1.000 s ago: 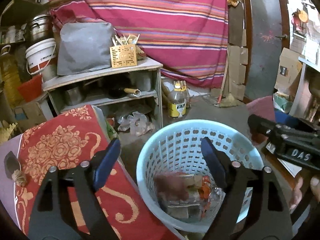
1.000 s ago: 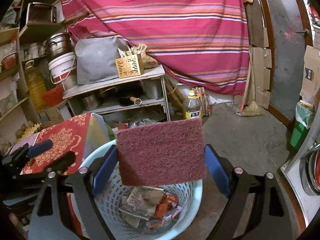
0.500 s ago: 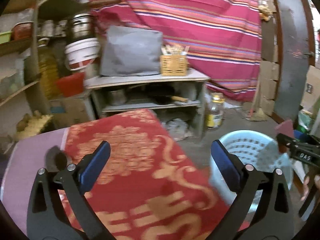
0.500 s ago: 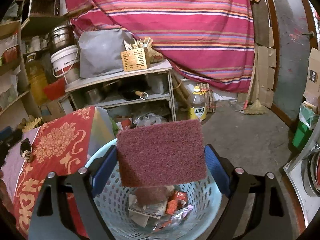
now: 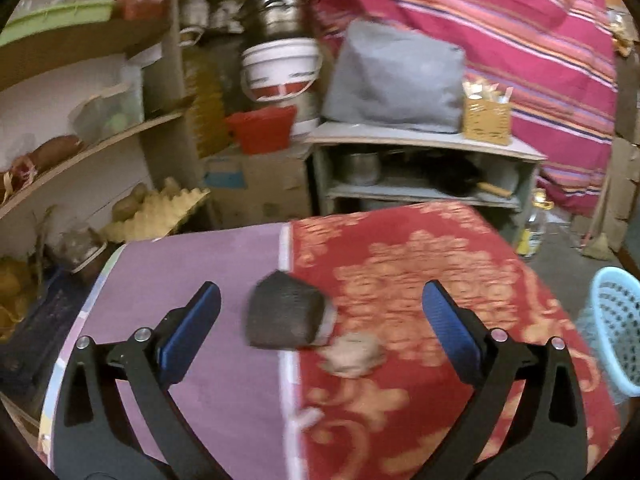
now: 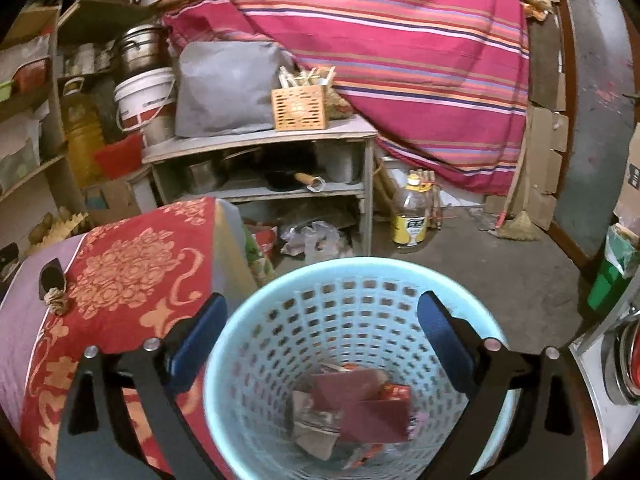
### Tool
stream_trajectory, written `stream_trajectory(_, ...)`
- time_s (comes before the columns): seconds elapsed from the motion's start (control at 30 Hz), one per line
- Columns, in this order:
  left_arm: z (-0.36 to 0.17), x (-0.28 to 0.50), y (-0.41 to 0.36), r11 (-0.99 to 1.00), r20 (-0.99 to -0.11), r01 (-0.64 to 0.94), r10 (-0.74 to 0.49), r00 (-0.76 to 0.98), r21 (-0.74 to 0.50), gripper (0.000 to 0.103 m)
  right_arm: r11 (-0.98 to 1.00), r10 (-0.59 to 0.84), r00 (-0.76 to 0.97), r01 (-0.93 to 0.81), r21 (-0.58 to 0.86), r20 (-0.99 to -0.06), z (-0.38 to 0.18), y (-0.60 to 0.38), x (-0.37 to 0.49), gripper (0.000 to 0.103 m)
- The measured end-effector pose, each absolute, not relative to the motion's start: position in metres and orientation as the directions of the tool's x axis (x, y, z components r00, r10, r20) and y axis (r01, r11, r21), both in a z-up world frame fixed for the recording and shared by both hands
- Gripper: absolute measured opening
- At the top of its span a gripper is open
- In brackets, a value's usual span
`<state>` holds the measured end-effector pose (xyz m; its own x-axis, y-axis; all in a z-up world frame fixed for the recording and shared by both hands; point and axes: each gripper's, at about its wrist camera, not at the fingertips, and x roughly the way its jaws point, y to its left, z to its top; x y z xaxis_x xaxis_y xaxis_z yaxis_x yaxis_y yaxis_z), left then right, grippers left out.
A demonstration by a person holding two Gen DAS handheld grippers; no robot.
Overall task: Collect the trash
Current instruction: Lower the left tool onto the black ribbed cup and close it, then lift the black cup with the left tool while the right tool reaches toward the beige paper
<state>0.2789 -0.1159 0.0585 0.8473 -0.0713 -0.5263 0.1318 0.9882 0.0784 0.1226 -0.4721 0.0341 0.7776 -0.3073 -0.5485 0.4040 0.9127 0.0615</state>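
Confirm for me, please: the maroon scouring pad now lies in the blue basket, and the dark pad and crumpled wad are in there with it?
Not quite. The maroon scouring pad does lie in the blue basket, as the right wrist view shows, but the dark pad and crumpled wad sit on the table cover, as the left wrist view shows.

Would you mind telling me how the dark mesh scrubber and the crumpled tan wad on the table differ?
The dark mesh scrubber is near-black, flat and angular; the crumpled tan wad is pale, rounded and lumpy. The scrubber is the larger and straddles the seam between the purple and red cloths; the wad lies wholly on the red cloth. Both rest side by side on the table, ahead of the open left claw.
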Motion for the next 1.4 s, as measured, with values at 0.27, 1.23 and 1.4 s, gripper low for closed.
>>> stream_trajectory(0.27,0.023,0.329,-0.064,0.985,-0.626,0.172,-0.121,0.771,0.022,0.097,0.934,-0.263,0.773,0.354,0.049,-0.577,0.029,-0.425,0.157,0.094)
stream_trajectory(1.23,0.022,0.311,-0.017,0.981,-0.618,0.192,-0.132,0.775,0.031,0.07,0.992,-0.106,0.801,0.129,-0.002,-0.59,0.031,-0.27,0.227,0.098)
stream_trajectory(1.4,0.031,0.271,0.017,0.995,-0.59,0.098,-0.073,0.804,0.01,0.07,0.997,-0.061,0.802,0.081,0.007,-0.594,0.026,-0.237,0.241,0.098)
